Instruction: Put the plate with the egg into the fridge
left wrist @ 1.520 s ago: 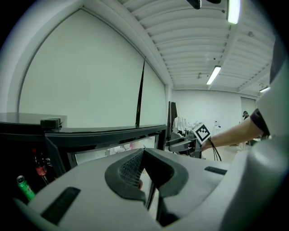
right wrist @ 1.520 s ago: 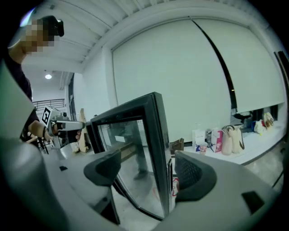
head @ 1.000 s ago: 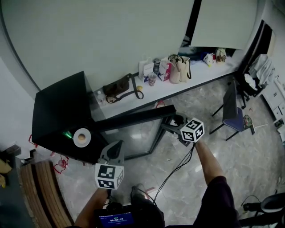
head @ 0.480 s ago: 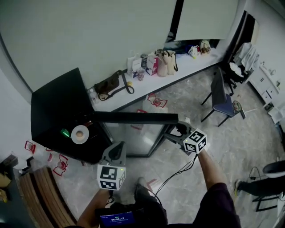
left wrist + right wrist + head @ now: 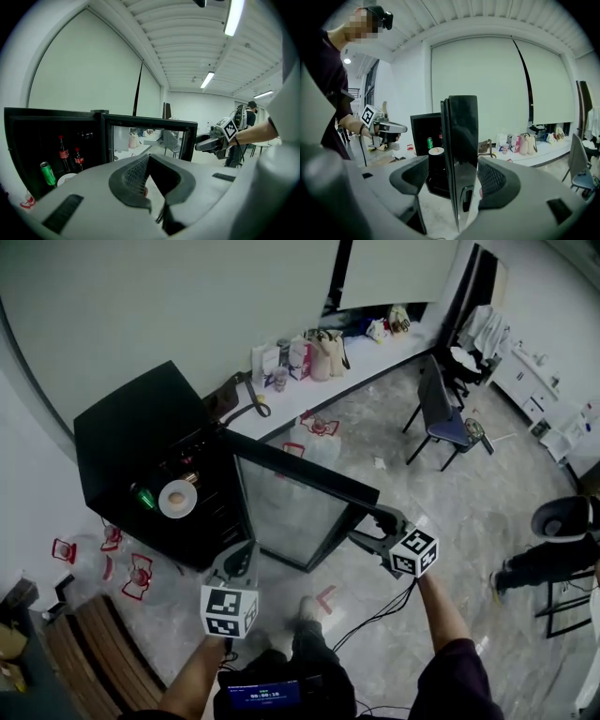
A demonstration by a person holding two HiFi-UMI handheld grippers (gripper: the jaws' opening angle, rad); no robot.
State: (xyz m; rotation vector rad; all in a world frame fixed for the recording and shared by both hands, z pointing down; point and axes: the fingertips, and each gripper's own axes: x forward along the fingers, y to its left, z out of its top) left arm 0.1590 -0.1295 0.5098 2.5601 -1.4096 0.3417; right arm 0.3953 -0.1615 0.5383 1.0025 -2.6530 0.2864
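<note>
- Now, the black fridge (image 5: pixel 131 437) stands on the floor at the left end of the long white table (image 5: pixel 380 357). Its glass door (image 5: pixel 291 512) is swung wide open, reaching out well past the table's front edge.
- The plate (image 5: pixel 177 499) with the egg (image 5: pixel 175 497) on it lies inside the open fridge, just beside a green can (image 5: pixel 142 496). In the left gripper view two cola bottles (image 5: pixel 61 152) stand upright behind the can and the plate.
- The right gripper (image 5: pixel 368 524) is at the door's free edge, and its jaws stand apart with that edge upright between them. In the right gripper view the pad on the right looks to rest against the door. A gap shows between the pad on the left and the door, so the door is straddled rather than clamped.
- The left gripper (image 5: pixel 244 554) hangs low in front of the fridge, near its open side. Its jaws are pressed together tip to tip, with nothing between them, and it touches neither the fridge nor the plate.
- The door stands between the two grippers, which are well apart.
- Several bags (image 5: pixel 319 352) crowd the middle of the table, toward its back edge.
- A dark chair (image 5: pixel 441 418) stands on the floor just off the table's front edge, toward the right end.
</note>
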